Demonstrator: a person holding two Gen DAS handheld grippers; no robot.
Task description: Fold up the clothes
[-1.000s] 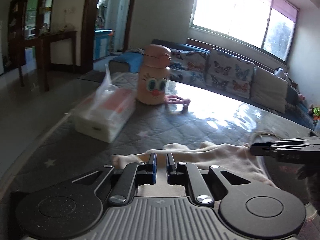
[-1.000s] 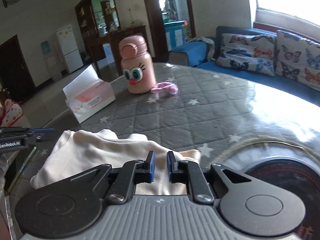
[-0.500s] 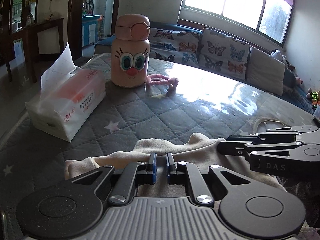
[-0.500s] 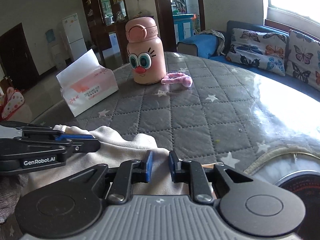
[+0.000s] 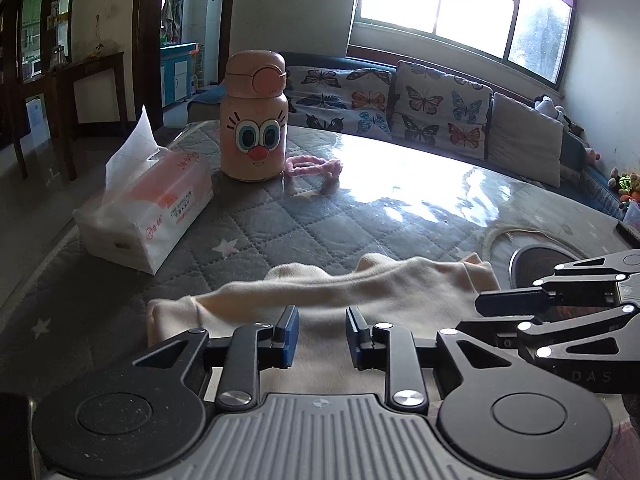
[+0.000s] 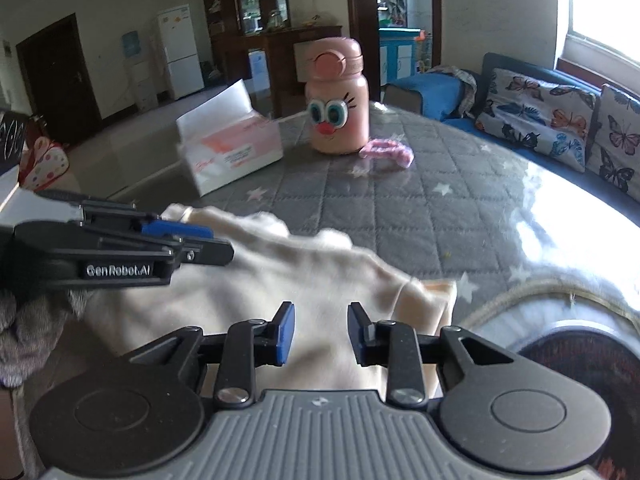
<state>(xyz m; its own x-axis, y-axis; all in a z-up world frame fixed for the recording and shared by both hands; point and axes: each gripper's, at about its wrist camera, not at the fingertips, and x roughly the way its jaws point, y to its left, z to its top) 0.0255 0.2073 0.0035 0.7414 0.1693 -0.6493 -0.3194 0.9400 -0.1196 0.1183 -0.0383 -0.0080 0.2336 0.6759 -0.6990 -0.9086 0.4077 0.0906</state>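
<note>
A pink bottle (image 5: 255, 116) with a cartoon face stands on the quilted counter (image 5: 304, 236), a tissue pack (image 5: 148, 216) to its left, a pink band (image 5: 316, 168) just beside it, butterfly cushions (image 5: 436, 116) behind.

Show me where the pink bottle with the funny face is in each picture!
Left wrist view: the pink bottle stands upright, left of centre near the top, far across the table.
Right wrist view: the pink bottle stands at centre top, slightly right of the middle.
Shared landmark: the tissue pack lies just to its left in both views, and a fuzzy pink band sits at its right foot.
</note>
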